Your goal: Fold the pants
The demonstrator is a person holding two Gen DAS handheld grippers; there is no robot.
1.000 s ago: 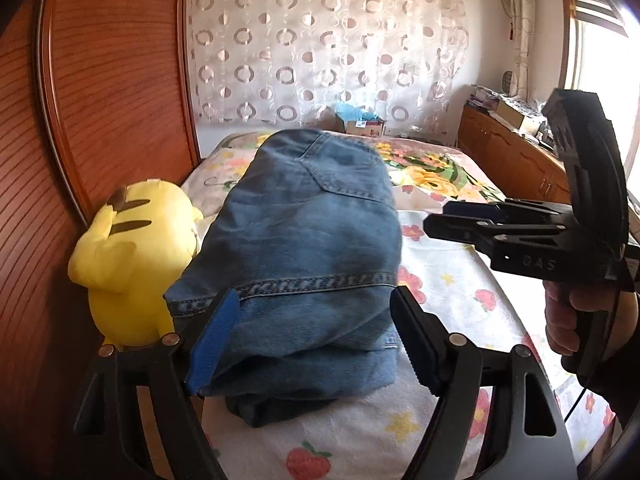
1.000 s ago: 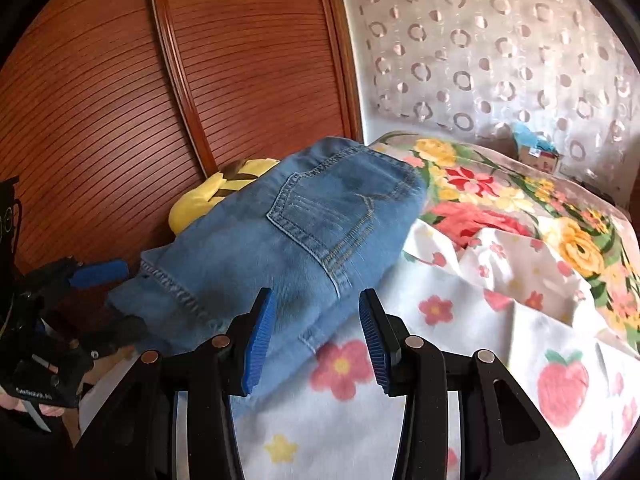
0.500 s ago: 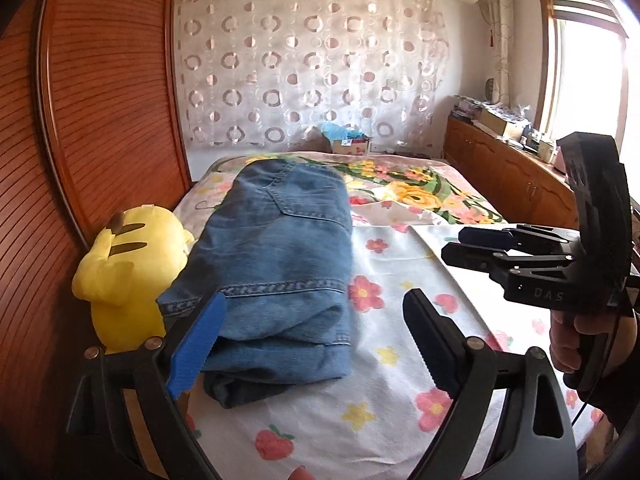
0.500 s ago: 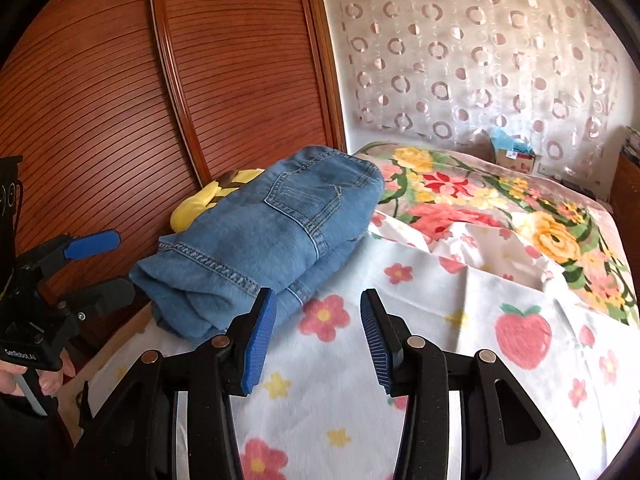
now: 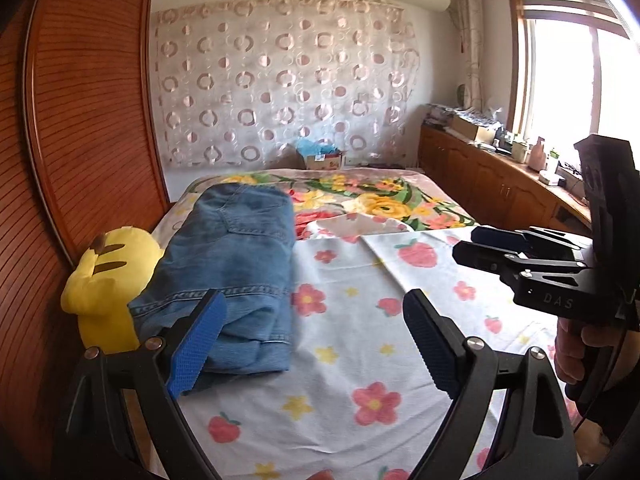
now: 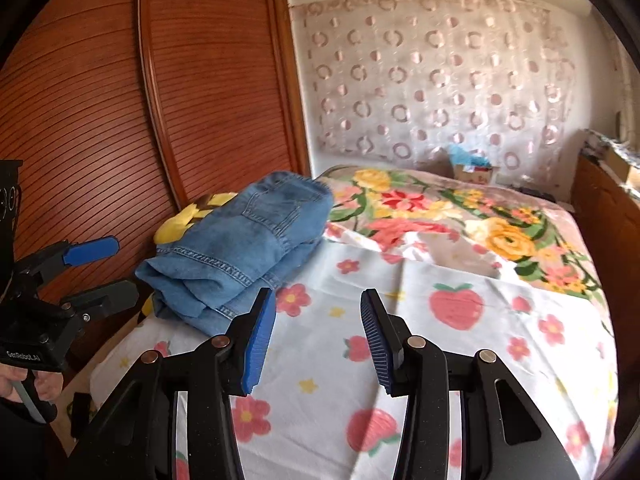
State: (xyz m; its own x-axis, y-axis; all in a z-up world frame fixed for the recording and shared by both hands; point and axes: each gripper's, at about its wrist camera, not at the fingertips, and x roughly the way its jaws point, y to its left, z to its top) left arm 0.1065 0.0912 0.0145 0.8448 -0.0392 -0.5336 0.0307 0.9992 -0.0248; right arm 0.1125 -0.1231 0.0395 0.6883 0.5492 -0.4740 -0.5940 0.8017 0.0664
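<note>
You pulled both grippers back from folded pants (image 5: 228, 276) at bed's (image 5: 360, 360) left edge. Left gripper (image 5: 316, 344) had just opened wide, empty; right gripper (image 6: 316, 340) half-open, empty. Fold looked finished.

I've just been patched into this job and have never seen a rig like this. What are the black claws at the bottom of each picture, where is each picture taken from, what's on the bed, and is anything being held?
No robot arm here: a person holds a two-finger gripper in each hand, each with a camera looking along its fingers.

The left wrist view shows the left gripper, its jaws having just opened wide, with nothing between them. At the right edge is the right gripper in the person's hand.

The right wrist view shows the right gripper, partly open and empty.

On the flowered bedsheet lie the folded jeans, beside a yellow plush toy against the wooden headboard. Nothing is held.
</note>
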